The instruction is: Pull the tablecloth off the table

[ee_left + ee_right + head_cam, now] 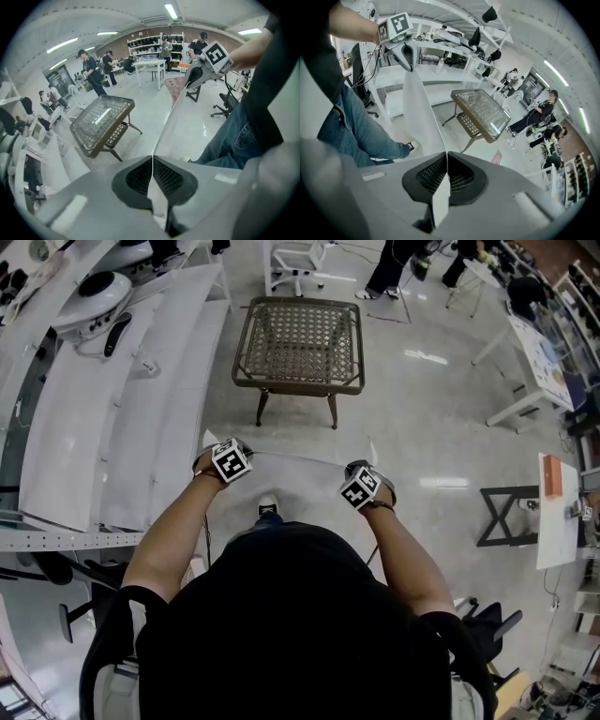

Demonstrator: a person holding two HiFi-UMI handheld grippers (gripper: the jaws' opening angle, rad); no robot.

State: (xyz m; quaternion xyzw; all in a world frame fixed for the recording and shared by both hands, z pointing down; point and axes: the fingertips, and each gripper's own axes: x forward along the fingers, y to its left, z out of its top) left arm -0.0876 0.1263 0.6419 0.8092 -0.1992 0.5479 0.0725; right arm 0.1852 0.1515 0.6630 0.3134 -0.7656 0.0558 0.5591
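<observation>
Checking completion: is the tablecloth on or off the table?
Off. The tablecloth hangs between left gripper and right gripper, clear of the bare table.

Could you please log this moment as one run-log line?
left gripper: shut on tablecloth | right gripper: shut on tablecloth | tablecloth: stretched between grippers, off table
</observation>
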